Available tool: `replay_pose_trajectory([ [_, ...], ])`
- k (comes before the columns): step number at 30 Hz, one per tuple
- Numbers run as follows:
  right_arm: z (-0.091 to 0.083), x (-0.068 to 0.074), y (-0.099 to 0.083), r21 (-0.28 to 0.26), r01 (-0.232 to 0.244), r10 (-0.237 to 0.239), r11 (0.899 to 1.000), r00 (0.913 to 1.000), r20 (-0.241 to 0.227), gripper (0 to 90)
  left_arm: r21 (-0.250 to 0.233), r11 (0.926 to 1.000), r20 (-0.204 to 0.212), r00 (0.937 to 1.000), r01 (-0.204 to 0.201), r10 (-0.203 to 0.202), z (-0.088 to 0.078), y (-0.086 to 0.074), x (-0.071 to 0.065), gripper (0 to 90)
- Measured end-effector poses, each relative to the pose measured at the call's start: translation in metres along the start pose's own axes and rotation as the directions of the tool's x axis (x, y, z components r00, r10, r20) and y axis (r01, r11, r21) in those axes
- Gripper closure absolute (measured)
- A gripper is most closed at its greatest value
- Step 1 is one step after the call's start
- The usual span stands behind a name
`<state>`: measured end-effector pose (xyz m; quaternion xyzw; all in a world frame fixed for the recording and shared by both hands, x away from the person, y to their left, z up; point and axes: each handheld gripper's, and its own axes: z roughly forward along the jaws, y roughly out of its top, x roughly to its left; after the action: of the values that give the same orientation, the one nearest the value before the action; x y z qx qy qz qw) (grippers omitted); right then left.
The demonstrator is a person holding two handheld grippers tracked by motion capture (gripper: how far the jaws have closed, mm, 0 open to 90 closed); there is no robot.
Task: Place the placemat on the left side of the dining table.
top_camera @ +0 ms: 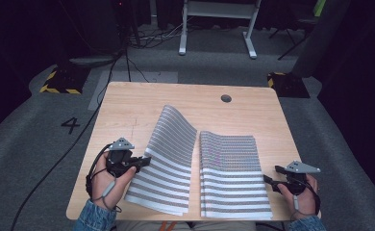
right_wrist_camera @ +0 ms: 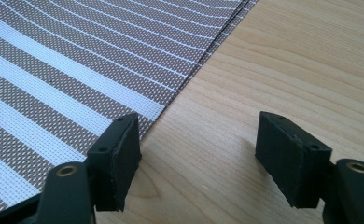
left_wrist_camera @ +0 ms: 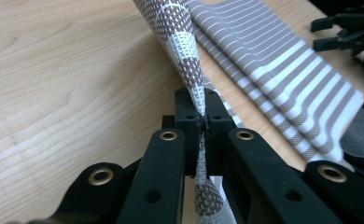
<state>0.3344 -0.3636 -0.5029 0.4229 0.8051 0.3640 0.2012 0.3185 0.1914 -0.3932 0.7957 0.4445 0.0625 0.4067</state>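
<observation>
Brown-and-white striped woven placemats lie on the wooden table point(top_camera: 128, 110). One placemat point(top_camera: 168, 154) is raised along its left edge and arches over toward the middle. My left gripper point(top_camera: 147, 161) is shut on that edge; in the left gripper view the pads point(left_wrist_camera: 202, 122) pinch the thin mat point(left_wrist_camera: 180, 37) between them. A flat stack of the same mats point(top_camera: 231, 178) lies to its right. My right gripper point(top_camera: 272, 174) stands open just off the stack's right edge, low over the bare wood point(right_wrist_camera: 199, 154), with the stack point(right_wrist_camera: 54, 70) beside its left jaw and nothing between its jaws.
A round cable hole point(top_camera: 226, 98) sits near the table's far edge. The mats reach almost to the near edge. Beyond the table are grey carpet, cables, and a white desk frame point(top_camera: 217, 29). The right gripper point(left_wrist_camera: 318, 33) shows far off in the left gripper view.
</observation>
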Motion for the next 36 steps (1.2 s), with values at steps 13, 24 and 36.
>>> replay_pose_trajectory([
  [13,0.0,0.0,0.0,-0.001,0.001,-0.001,1.0,1.0,0.001,31.1,0.022,0.9995,-0.038,0.9991,0.022,-0.021,0.018,-0.005,0.029,87.5],
  [24,0.0,0.0,0.0,0.0,-0.001,0.001,1.0,1.0,0.001,31.1,0.009,1.0,-0.131,0.9914,0.003,-0.002,0.038,-0.011,0.049,70.0],
  [36,0.0,0.0,0.0,0.0,-0.001,0.001,1.0,1.0,0.001,31.1,-0.086,0.9946,-0.191,0.9808,-0.059,0.042,0.022,-0.014,0.035,29.1],
])
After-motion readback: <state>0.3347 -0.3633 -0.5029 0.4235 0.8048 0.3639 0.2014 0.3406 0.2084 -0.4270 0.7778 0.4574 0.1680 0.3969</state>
